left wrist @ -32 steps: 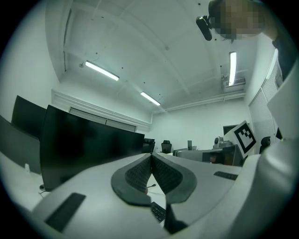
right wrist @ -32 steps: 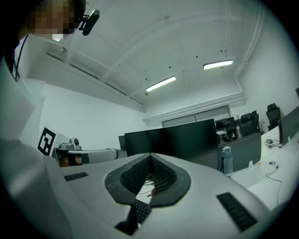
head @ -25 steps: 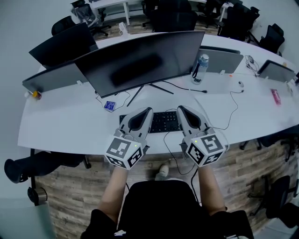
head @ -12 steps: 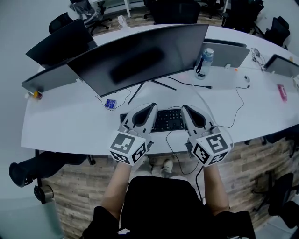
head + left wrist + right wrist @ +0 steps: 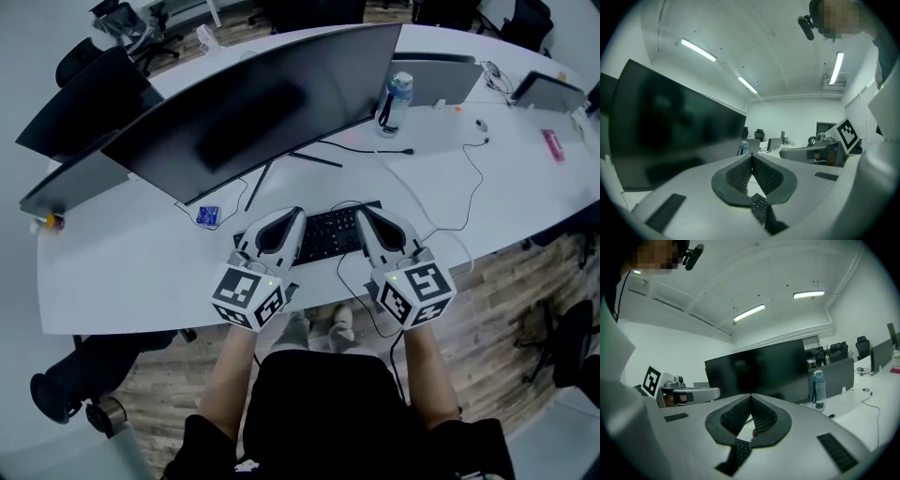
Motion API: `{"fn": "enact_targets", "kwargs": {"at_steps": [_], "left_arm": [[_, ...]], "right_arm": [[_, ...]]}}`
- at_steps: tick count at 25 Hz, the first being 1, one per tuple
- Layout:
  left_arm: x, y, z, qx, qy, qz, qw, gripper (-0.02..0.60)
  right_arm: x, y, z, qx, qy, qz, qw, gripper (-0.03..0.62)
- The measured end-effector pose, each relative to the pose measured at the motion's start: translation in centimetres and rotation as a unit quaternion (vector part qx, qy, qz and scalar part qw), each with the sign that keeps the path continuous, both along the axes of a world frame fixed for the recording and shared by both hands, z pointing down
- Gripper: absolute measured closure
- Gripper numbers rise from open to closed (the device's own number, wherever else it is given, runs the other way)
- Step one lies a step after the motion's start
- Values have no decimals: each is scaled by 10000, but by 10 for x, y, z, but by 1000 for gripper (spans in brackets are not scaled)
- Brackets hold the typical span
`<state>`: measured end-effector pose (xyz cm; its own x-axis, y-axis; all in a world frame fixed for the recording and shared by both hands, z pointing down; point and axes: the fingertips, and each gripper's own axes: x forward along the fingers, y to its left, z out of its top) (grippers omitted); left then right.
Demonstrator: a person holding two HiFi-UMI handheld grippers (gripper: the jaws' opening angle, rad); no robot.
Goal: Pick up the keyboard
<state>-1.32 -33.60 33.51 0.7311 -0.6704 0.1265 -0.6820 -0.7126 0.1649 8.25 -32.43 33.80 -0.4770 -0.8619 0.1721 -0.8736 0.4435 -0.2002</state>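
1. Shows a black keyboard (image 5: pixel 328 234) lying flat on a white desk (image 5: pixel 122 253), near the front edge and just in front of the stand of a wide curved monitor (image 5: pixel 253 103).
2. Places the left gripper (image 5: pixel 296 217) over the keyboard's left end, pointing toward the monitor, its marker cube nearest the person.
3. Finds that gripper clenched: ribbed pads (image 5: pixel 738 176) meet at the tips with nothing between them, and keyboard keys show just below in the left gripper view.
4. Places the right gripper (image 5: pixel 361 216) over the keyboard's right end, roughly level with the left one, the keyboard's middle bare between them.
5. Finds the right gripper likewise clenched and empty: pads (image 5: pixel 765 418) are pressed together, with dark keys visible beneath in the right gripper view.
6. Leaves unclear, in every view, whether either gripper touches the keyboard.
7. Sets a water bottle (image 5: pixel 395 101) upright beside the monitor's right edge, well apart from the keyboard.
8. Puts a small blue packet (image 5: pixel 208 216) on the desk near the keyboard's left end, beside a stand leg.
9. Includes a computer mouse (image 5: pixel 481 123) far off to the right on the desk.
10. Catches both forearms reaching in from below the desk edge, and shoes (image 5: pixel 319 328) on the wooden floor.
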Motion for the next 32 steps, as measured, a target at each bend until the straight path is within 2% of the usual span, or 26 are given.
{"fn": "enact_targets", "kwargs": {"at_steps": [9, 17, 20, 21, 24, 28, 30, 32], "left_arm": [[-15, -26, 57, -525, -242, 660, 9961, 572], [-14, -50, 132, -1057, -824, 1201, 9837, 571], [-11, -55, 155, -1237, -986, 1459, 9766, 569], [-10, -56, 162, -1307, -1039, 1579, 9732, 553], [-7, -58, 185, -1496, -1258, 1974, 9606, 449], [-3, -61, 218, -1570, -1755, 2412, 9415, 378], [-2, -62, 238, -1498, -2160, 2622, 9285, 320], [-2, -62, 260, -1471, -2607, 2875, 9098, 270]], "right_arm": [[-6, -7, 47, -535, -8, 621, 9966, 589], [7, -9, 100, -1122, -39, 1112, 9874, 589], [8, -9, 115, -1281, -21, 1241, 9840, 589], [7, -8, 120, -1328, -27, 1281, 9828, 589], [3, -8, 134, -1463, -45, 1368, 9797, 589], [2, -5, 150, -1612, -52, 1422, 9766, 589], [4, -4, 156, -1666, -133, 1450, 9752, 589], [6, -3, 164, -1739, -195, 1492, 9732, 589]]}}
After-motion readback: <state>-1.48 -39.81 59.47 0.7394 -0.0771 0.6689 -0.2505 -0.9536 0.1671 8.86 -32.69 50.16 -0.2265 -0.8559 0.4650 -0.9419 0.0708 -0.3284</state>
